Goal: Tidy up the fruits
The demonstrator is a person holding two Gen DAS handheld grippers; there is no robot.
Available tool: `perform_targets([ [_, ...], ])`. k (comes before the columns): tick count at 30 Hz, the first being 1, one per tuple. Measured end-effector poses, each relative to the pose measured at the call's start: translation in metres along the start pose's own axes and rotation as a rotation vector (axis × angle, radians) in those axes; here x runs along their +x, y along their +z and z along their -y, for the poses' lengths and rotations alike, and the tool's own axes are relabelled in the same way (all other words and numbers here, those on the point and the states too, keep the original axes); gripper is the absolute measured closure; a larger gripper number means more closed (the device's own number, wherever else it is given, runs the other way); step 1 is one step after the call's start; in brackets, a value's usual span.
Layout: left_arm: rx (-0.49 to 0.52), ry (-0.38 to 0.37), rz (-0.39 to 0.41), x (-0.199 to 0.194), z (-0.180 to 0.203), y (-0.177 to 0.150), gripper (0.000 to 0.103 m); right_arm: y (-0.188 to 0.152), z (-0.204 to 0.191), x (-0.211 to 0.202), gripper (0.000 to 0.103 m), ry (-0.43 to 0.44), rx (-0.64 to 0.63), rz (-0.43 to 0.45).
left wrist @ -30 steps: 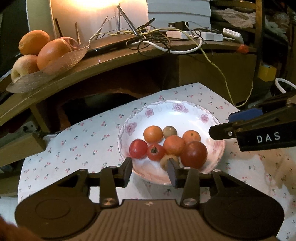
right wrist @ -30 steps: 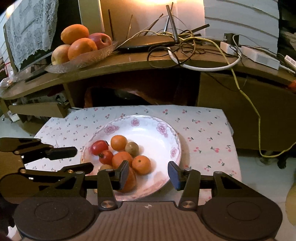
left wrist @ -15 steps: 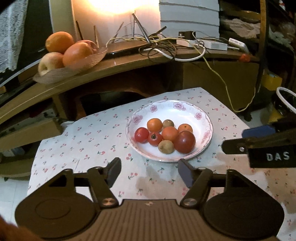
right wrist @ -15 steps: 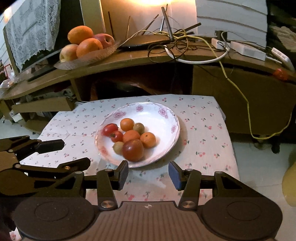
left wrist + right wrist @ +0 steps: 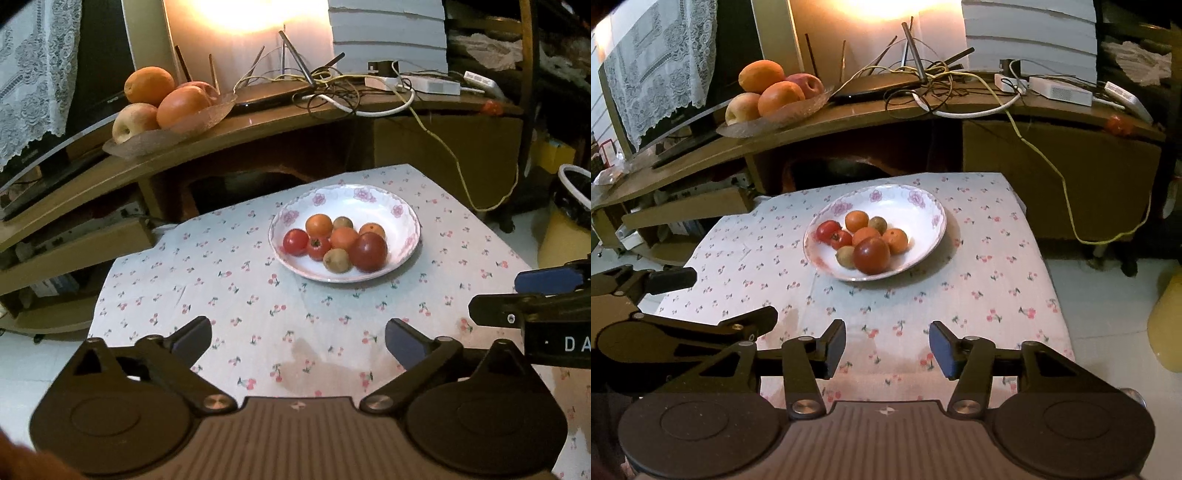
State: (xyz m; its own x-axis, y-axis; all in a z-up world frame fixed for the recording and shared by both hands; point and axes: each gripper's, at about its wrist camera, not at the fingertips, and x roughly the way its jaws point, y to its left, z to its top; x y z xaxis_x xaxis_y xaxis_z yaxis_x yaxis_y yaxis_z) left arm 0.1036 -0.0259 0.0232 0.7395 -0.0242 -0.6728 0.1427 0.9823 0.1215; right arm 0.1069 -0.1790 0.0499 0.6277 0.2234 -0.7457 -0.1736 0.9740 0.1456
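A white flowered plate (image 5: 402, 218) (image 5: 923, 210) sits on the cherry-print tablecloth (image 5: 240, 295) (image 5: 990, 280). It holds several small fruits: tomatoes, oranges and kiwis, with a large dark red tomato (image 5: 368, 252) (image 5: 871, 255) at the front. My left gripper (image 5: 297, 341) is open and empty, well back from the plate. My right gripper (image 5: 887, 345) is open and empty, also back from the plate. Each gripper shows in the other's view: the right gripper (image 5: 535, 299) and the left gripper (image 5: 713, 299).
A glass dish with oranges and apples (image 5: 166, 107) (image 5: 775, 98) stands on the wooden shelf behind the table. Tangled cables and a router (image 5: 325, 92) (image 5: 923, 85) lie on that shelf. A yellow bin (image 5: 569, 221) stands to the right on the floor.
Both grippers have pulled back from the plate toward the table's near edge. The left gripper's jaws have opened wider. The fruits on the plate have not moved.
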Motion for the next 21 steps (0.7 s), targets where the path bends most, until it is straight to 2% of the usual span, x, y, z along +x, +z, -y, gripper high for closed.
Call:
perform_targets([
  [7,-0.025,-0.025,-0.008,-0.010,0.001,-0.009,0.000,-0.011,-0.003,-0.013,0.047,-0.011,0.016,0.008],
  [21,-0.039,-0.028,-0.014,-0.023,0.001,-0.021,0.000,-0.025,-0.009,-0.025,0.047,-0.021,0.017,0.009],
])
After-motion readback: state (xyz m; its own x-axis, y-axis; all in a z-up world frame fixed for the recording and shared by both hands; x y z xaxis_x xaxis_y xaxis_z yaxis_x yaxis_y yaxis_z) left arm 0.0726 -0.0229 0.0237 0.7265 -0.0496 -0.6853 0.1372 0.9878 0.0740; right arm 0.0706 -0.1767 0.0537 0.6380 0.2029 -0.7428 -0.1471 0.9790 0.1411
